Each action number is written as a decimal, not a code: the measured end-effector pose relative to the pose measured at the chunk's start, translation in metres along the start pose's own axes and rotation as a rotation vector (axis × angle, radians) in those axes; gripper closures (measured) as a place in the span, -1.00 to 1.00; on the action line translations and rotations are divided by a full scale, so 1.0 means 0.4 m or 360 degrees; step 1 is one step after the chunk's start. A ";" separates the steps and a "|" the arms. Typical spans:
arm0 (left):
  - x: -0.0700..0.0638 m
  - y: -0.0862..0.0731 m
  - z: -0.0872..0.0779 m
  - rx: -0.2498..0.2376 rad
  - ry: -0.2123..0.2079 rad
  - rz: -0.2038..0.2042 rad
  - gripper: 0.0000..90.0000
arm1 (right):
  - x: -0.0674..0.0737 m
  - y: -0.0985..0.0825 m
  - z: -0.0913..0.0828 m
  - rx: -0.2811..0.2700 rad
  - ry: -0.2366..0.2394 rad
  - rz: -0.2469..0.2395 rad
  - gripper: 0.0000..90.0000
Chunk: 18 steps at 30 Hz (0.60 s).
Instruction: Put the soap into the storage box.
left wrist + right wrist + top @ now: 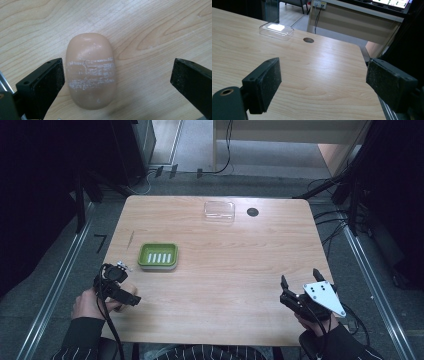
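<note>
Smooth oval beige soap bar (90,71) with chalky white scuffs, lying on grained wood table (150,30) between left gripper's (117,82) spread matte black jaws, nearer one jaw, right gripper (324,82) likewise agape

Soap (90,72) mostly hidden under the left gripper (121,286) in the high view, only a pale sliver visible beside the hand; contact between soap and the near jaw in the left gripper view not tellable. Both jaws cut off by the bottom edge in each gripper view, right jaw also by the right edge. Slots in the green dish (158,256) too small to make out, and the clear lid (219,211) faint, its edges hard to trace.
</note>
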State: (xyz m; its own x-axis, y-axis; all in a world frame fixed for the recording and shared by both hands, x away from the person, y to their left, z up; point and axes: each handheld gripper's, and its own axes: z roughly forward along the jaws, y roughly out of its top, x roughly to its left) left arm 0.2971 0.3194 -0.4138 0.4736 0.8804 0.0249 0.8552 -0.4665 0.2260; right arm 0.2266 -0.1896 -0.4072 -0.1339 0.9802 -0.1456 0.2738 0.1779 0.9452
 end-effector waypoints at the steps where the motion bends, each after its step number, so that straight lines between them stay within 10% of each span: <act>1: 0.002 0.002 0.001 0.0009 -0.0004 -0.0009 -1.00 | 0.000 0.000 0.000 0.0000 0.0000 -0.0001 -0.70; 18: 0.049 -0.003 0.033 0.0081 -0.0022 -0.0041 -1.00 | 0.001 0.000 0.000 0.0000 -0.0002 -0.0004 -0.70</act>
State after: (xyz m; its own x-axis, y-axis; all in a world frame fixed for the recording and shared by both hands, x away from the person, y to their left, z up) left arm 0.3083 0.3358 -0.4266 0.4540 0.8910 0.0059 0.8766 -0.4478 0.1764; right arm 0.2266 -0.1894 -0.4074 -0.1338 0.9798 -0.1486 0.2735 0.1806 0.9448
